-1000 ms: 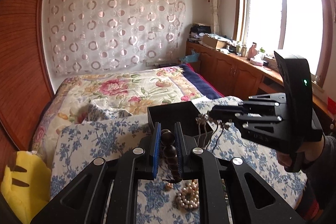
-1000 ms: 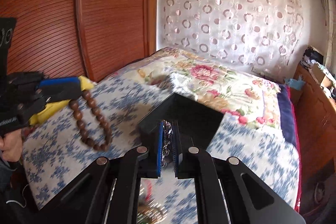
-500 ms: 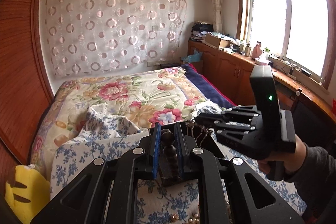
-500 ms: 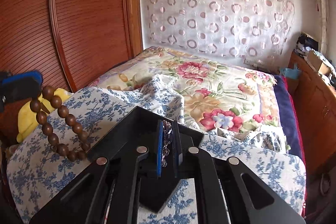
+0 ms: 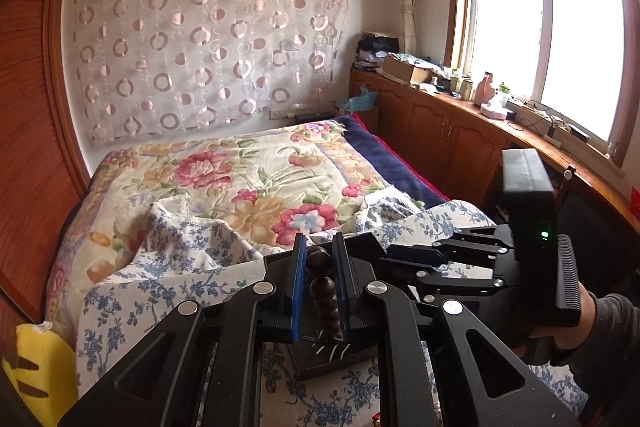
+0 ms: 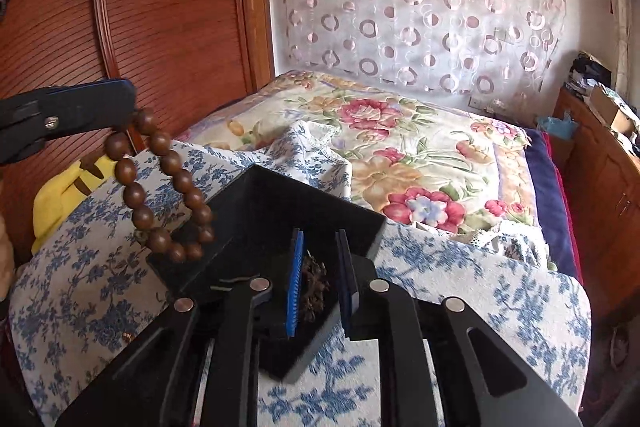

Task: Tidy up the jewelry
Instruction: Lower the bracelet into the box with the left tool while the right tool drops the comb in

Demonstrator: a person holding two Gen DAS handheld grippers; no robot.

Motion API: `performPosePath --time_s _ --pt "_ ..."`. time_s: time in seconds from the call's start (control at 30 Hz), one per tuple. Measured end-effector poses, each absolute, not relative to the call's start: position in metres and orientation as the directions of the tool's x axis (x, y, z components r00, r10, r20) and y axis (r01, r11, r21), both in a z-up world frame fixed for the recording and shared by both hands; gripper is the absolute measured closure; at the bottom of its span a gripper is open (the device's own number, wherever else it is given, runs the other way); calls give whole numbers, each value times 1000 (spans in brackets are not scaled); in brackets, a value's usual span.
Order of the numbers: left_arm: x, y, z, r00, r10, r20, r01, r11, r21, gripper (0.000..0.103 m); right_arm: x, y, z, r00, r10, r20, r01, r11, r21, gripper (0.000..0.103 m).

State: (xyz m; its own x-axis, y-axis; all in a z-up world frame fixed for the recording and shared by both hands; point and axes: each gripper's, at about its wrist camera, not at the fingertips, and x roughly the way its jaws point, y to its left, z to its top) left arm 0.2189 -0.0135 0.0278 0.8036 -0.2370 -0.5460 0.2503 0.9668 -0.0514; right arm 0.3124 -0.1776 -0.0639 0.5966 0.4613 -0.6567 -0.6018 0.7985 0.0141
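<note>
**Bead bracelet held over the black box**

We hold a gripper in each hand above a bed (image 5: pixel 248 167) covered with a flowered quilt and a blue-and-white cloth (image 6: pixel 480 291). Our left gripper (image 5: pixel 319 283) has its fingers clamped on a wooden bead bracelet (image 6: pixel 160 187). In the left wrist view the beads stand as a dark column between the blue pads; in the right wrist view the loop hangs down from the fingertips, its lowest beads just over the near left corner of the black box (image 6: pixel 280 203).

The box sits open on the cloth. Our right gripper (image 6: pixel 320 279) reaches into it from the right, with its fingers apart. Between them, down in the box, lies a dark tangled piece of jewelry (image 6: pixel 314 279); we cannot tell whether the pads touch it. In the left wrist view the right gripper (image 5: pixel 384 259) comes in from the side, its tips at the edge of the box (image 5: pixel 328 359), where a few pale thin pieces show on the floor.

A yellow cushion (image 6: pixel 68 187) lies at the left edge of the bed, beside the wooden wardrobe (image 6: pixel 160 7).
</note>
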Motion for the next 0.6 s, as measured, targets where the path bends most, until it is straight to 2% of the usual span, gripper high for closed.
performPosePath --time_s 0.4,0.6 --pt "242 -33 10 757 -280 -590 292 953 -78 91 278 -205 -64 599 446 -665 -581 814 23 84" --pt "232 -39 14 768 -280 -576 299 952 -65 90 261 -213 -65 613 425 -666 -563 826 9 84"
